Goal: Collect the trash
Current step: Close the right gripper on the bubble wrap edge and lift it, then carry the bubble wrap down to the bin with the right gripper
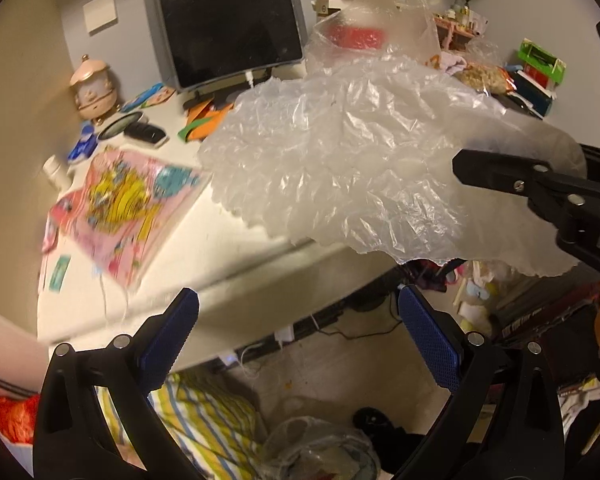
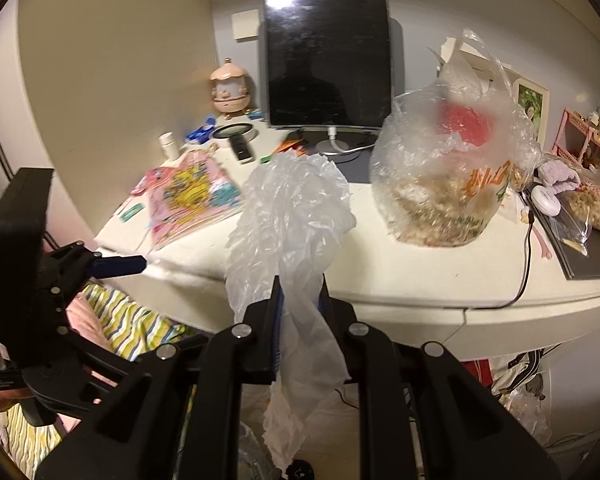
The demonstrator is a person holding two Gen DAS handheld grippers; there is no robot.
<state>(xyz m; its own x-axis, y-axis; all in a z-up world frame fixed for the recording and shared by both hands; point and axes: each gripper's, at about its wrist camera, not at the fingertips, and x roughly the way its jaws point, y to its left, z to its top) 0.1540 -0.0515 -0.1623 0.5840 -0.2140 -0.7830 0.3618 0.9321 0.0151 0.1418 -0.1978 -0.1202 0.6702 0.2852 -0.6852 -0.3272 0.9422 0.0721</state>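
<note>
Bottom centre, right wrist view: right gripper (image 2: 298,292), jaws narrow, pinching a crumpled clear plastic bag (image 2: 292,216).
Bag's place: raised in front of the white desk (image 2: 400,276), its bulk at frame centre.
Lower left wrist view: left gripper (image 1: 298,328), jaws wide, holding nothing.
Desk, right: knotted clear plastic bag of food scraps (image 2: 444,184).
Desk, back: dark upright screen (image 2: 326,46).

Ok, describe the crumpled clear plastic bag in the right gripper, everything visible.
The crumpled plastic bag is thin, translucent, whitish film, heavily wrinkled and apparently empty. The right gripper pinches it at a narrow gathered neck; a bunched mass billows above the pads and a limp tail hangs below. It is held in the air at the edge of the white desk, apart from the open left gripper.
</note>
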